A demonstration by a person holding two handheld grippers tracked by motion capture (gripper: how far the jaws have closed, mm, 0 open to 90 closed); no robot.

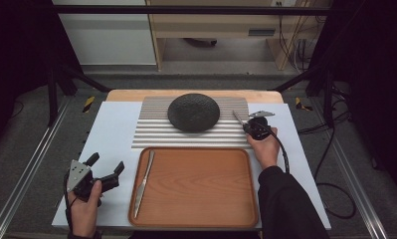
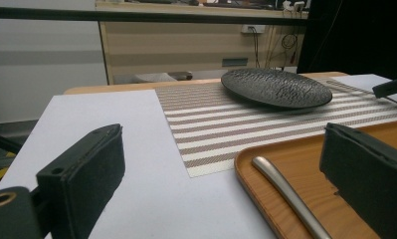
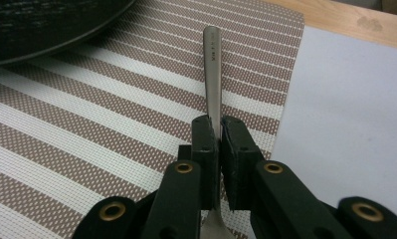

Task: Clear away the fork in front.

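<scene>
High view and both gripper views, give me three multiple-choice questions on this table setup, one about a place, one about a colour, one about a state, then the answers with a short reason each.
1. Where does the knife lie?
A. on the black plate
B. at the left side of the wooden tray
C. on the floor

2. What colour is the plate?
A. white
B. red
C. black

3. How do the right gripper's jaws stand?
A. shut on a metal utensil handle
B. wide open over the tray
C. shut on the plate's rim

Answers: 1 B, the knife rests inside the tray along its left edge. 2 C, it is dark and textured on the striped mat. 3 A, the handle sticks out between the pressed jaws.
</scene>
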